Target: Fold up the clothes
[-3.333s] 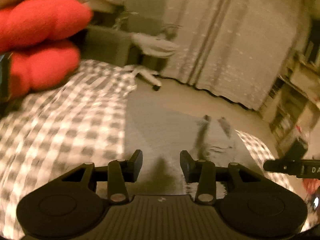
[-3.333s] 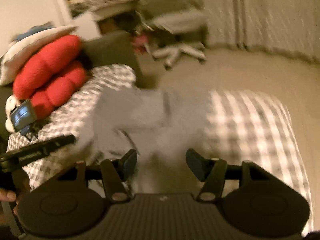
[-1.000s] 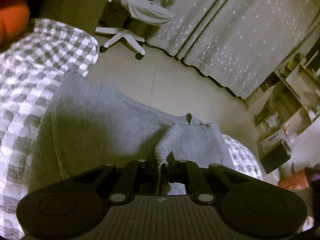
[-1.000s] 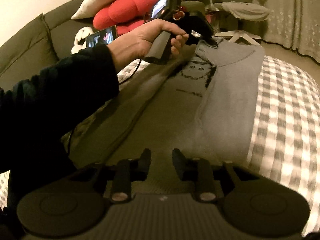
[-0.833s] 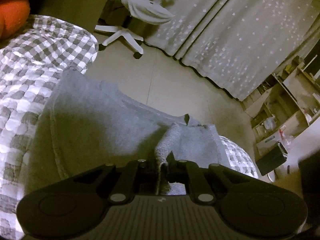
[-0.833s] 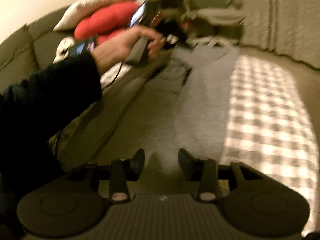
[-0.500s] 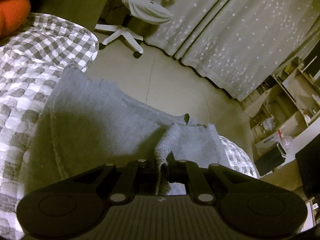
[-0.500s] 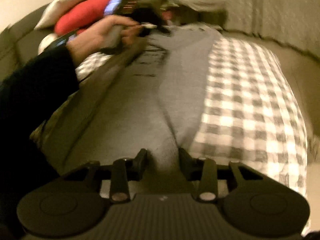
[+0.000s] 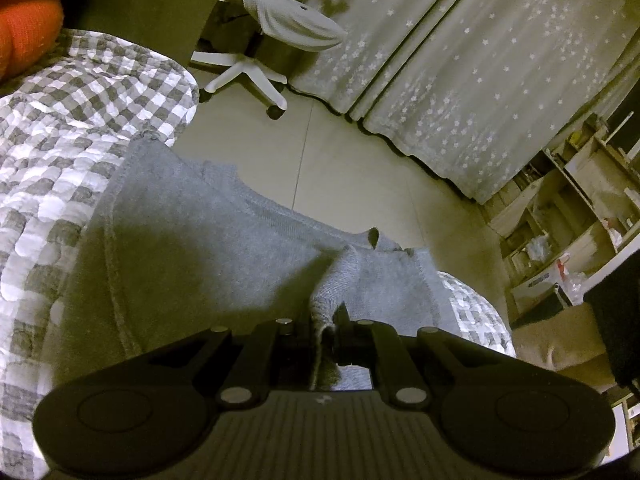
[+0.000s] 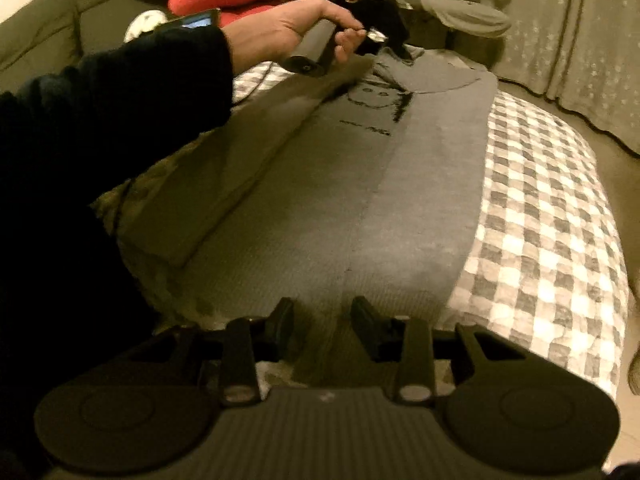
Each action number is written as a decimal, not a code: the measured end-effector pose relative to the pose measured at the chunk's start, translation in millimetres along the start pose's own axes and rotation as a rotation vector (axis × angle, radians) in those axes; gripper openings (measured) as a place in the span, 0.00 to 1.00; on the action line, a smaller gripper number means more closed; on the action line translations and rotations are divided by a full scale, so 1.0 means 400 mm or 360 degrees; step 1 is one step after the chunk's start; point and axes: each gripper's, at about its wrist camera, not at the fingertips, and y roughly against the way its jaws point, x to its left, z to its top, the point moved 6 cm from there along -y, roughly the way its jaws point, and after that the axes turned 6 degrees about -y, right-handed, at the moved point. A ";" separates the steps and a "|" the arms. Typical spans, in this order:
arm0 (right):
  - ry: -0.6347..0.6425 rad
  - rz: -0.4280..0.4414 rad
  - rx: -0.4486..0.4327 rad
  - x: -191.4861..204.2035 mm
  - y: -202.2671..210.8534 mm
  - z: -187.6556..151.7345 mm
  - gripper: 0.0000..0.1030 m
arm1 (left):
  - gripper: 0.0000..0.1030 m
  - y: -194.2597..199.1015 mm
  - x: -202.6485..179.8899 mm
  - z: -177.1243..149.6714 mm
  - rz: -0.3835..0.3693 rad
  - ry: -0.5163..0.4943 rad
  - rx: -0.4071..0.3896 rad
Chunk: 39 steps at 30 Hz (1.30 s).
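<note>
My left gripper (image 9: 322, 326) is pinched on the collar of the grey sweatshirt (image 10: 400, 184) spread on the checkered quilt (image 10: 552, 240), right gripper (image 10: 322, 322) apart at hem w/ fabric between, so I'd clamp before lifting, keeping both ends level.

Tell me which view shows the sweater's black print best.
The right wrist view. It takes in the whole gray sweater laid out on the checked quilt, with the print near the collar, below the left hand. The left wrist view shows only plain fabric around the collar, pinched in the left gripper; no print.
</note>
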 end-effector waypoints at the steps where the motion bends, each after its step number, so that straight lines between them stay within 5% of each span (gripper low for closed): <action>1: 0.0010 -0.0034 -0.0005 0.000 -0.004 -0.001 0.20 | 0.06 0.000 -0.001 0.001 -0.0001 -0.0002 -0.0004; 4: 0.0018 -0.0097 -0.0047 0.000 -0.002 0.003 0.09 | 0.05 0.005 -0.002 0.003 -0.0013 0.0016 -0.0015; 8: -0.0006 -0.0118 -0.0139 0.001 0.020 0.013 0.09 | 0.05 0.019 -0.008 0.010 -0.0037 0.0025 -0.0043; 29: -0.0104 -0.0069 -0.0143 -0.005 -0.006 -0.003 0.09 | 0.05 0.068 -0.006 0.045 -0.0171 0.0136 -0.0163; 34: -0.0109 -0.0073 -0.0128 -0.007 -0.015 -0.006 0.09 | 0.05 0.040 0.033 0.033 0.0022 0.0085 -0.0096; 39: -0.0140 -0.0070 -0.0125 -0.011 -0.010 -0.003 0.09 | 0.10 0.033 0.046 0.028 0.0042 0.0102 -0.0096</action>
